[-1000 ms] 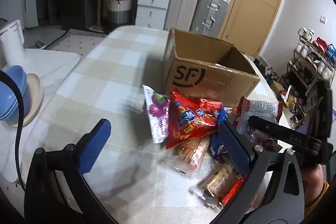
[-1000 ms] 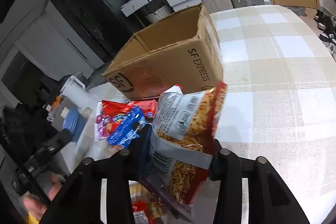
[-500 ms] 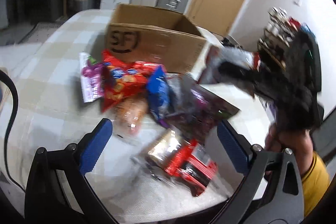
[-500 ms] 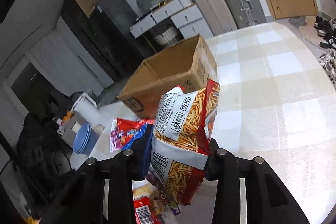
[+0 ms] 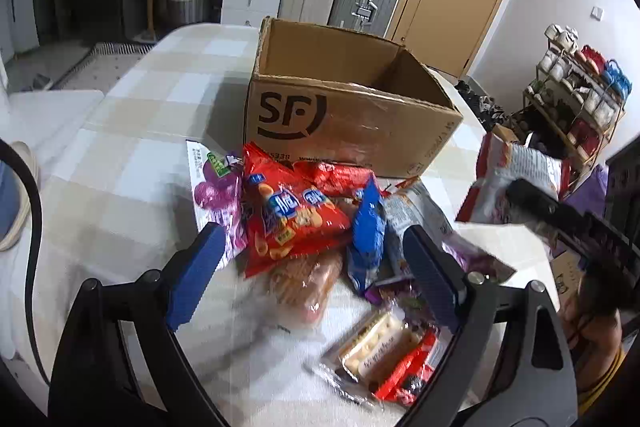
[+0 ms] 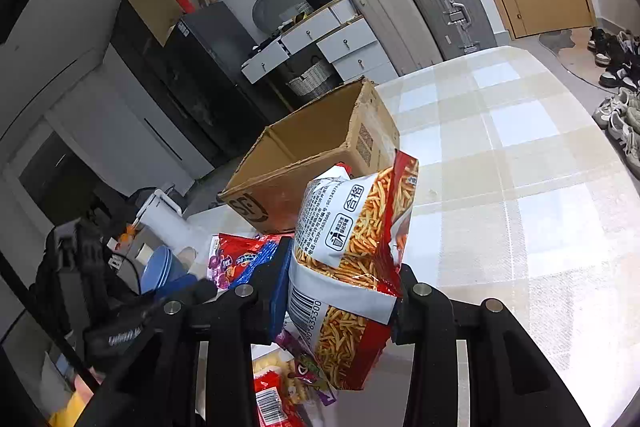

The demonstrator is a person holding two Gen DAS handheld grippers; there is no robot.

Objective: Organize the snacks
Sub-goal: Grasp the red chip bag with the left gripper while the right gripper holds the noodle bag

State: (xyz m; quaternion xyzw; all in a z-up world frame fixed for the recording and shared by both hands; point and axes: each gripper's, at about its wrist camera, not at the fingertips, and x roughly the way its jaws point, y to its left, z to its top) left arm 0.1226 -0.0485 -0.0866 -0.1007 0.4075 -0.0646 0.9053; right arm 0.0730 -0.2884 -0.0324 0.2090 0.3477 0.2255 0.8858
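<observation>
The right gripper (image 6: 344, 291) is clamped on a bag of potato sticks (image 6: 352, 251), held up just near of the cardboard box (image 5: 344, 119) on the checked table (image 5: 132, 155). It pinches only the bag's middle, so I reckon the slick film could slip and drop short of the box. The left gripper (image 5: 316, 267), jaws closing on nothing yet, hovers over the snack pile (image 5: 312, 219). The box looks empty.

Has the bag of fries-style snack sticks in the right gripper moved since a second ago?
Yes. The red and white bag of snack sticks, clamped in the right gripper, has risen: against the brown cardboard box its top now overlaps the rim.
</observation>
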